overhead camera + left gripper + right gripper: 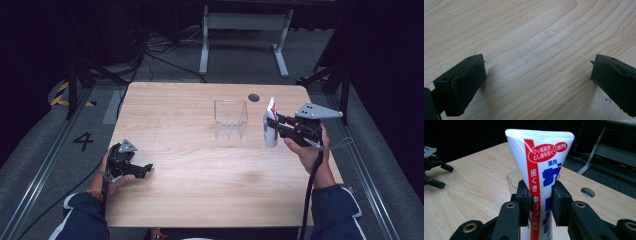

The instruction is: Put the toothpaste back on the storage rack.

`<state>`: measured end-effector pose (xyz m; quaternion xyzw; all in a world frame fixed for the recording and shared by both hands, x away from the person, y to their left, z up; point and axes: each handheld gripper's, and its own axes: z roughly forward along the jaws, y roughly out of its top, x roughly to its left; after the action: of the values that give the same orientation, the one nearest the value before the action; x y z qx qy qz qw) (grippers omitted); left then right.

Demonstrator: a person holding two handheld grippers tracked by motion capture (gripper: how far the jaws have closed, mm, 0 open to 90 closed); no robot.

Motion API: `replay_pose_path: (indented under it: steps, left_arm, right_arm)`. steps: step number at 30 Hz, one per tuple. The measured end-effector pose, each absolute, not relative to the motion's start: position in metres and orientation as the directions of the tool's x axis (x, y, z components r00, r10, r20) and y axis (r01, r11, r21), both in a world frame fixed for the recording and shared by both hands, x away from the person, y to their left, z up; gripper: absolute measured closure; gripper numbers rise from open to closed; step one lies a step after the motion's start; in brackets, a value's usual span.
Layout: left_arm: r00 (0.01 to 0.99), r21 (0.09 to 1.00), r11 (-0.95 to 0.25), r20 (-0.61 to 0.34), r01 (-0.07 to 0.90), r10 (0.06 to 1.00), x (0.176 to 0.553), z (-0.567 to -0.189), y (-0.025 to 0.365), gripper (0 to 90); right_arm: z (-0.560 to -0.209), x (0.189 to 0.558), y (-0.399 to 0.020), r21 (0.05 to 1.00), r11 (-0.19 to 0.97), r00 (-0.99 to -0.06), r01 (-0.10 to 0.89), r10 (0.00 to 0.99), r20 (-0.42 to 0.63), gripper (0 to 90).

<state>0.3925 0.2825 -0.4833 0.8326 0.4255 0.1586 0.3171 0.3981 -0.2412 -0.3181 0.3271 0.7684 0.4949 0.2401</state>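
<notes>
While right gripper (274, 125) clamps the upright tube (270, 129), left gripper (142, 170) rests wide open, empty, on the tabletop (200, 165).
Risk: fingers (524, 200) pinch the soft tube mid-body; it could slip or tilt near the bin (230, 119).

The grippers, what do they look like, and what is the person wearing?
The left gripper and the right gripper are black, two-jawed, each topped by a grey three-cornered plate. Round bolt holes dot the right one's linkage. A black cable trails from each. The person wears dark blue sleeves with white trim.
</notes>
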Motion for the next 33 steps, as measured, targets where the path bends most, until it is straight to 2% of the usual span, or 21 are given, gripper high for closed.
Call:
replay_pose_path:
  steps: [27, 33]
  left_arm:
    - [0.588, 0.659, -0.438, -0.008, 0.612, 0.809, 0.392, -0.483, 0.282, 0.6]
    - [0.588, 0.659, -0.438, -0.009, 0.612, 0.809, 0.392, -0.483, 0.282, 0.6]
  right_arm:
    - [-0.295, 0.432, -0.194, 0.942, 0.275, -0.702, 0.19, 0.709, -0.065, 71.9]
    - [-0.293, 0.442, -0.182, 0.943, 0.267, -0.709, 0.199, 0.704, -0.049, 71.9]
